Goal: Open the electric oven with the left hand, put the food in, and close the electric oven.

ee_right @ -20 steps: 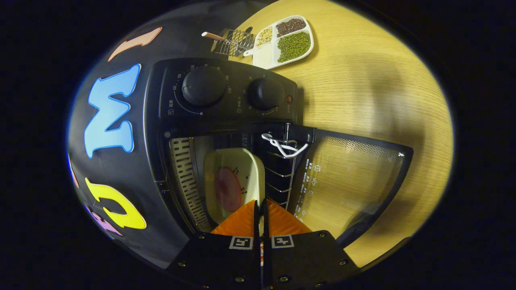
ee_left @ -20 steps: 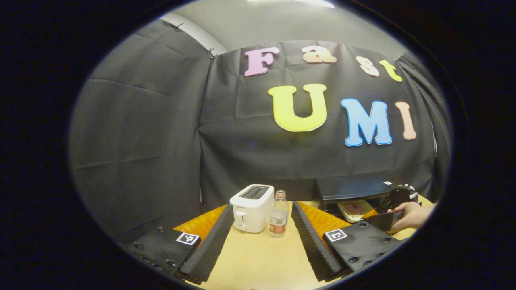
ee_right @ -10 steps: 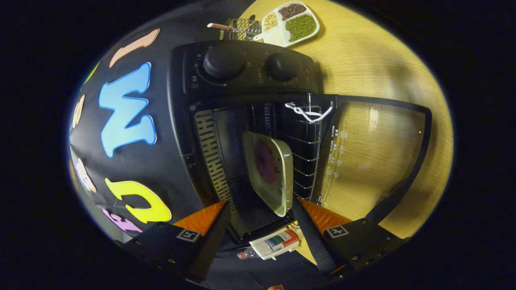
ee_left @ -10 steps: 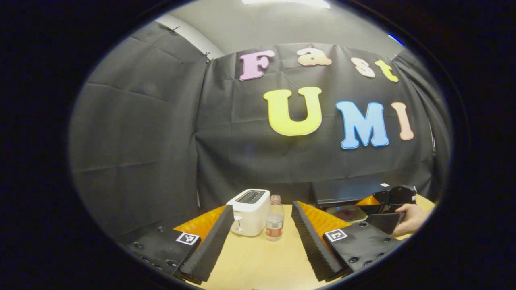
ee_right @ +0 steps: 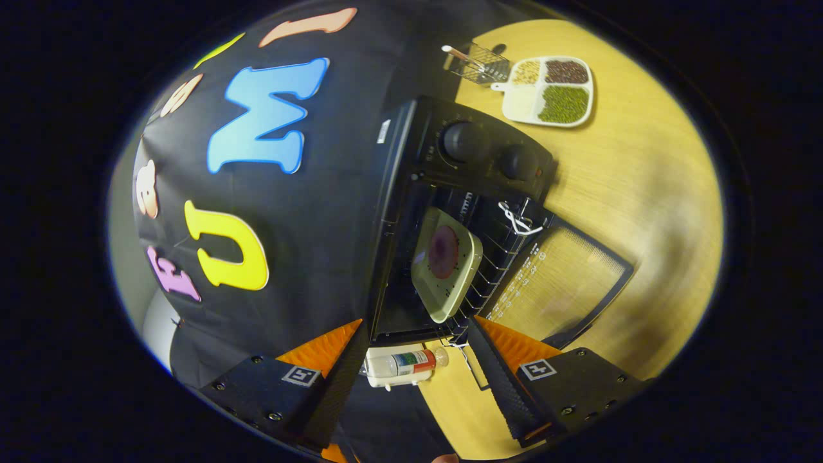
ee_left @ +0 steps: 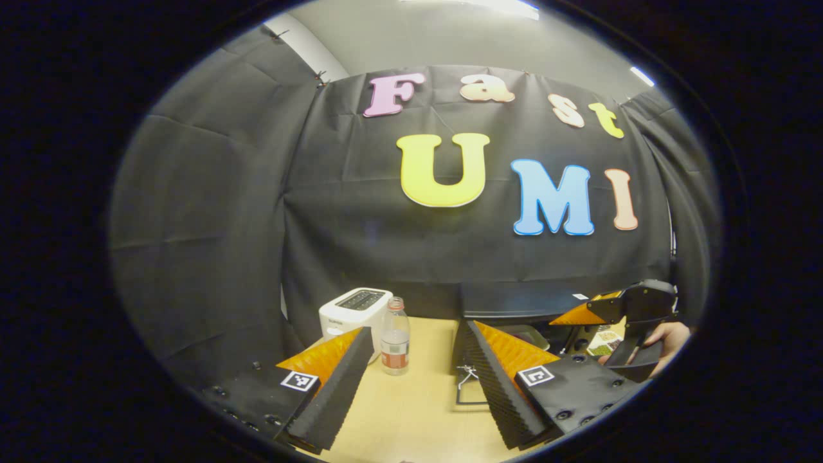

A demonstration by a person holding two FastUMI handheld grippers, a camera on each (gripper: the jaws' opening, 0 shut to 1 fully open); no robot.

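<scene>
The black electric oven (ee_right: 479, 145) stands with its glass door (ee_right: 566, 283) folded down onto the table. A pale plate with a round reddish piece of food (ee_right: 445, 260) lies on the wire rack inside the cavity. My right gripper (ee_right: 415, 360) is open and hangs back from the oven mouth, clear of the plate. In the left gripper view the oven (ee_left: 514, 301) sits at the right, with a hand (ee_left: 669, 334) holding the other gripper in front of it. My left gripper (ee_left: 415, 370) is open above the table, holding nothing.
A white toaster (ee_left: 353, 310) and a clear bottle (ee_left: 394, 334) stand left of the oven. A divided tray of beans (ee_right: 550, 90) and a wire basket (ee_right: 479, 61) lie beyond the oven. The wooden table (ee_right: 643, 193) stretches past the door.
My right gripper opened, let go of the plate on the rack and pulled back from the oven. The left gripper view swung a little to the right.
</scene>
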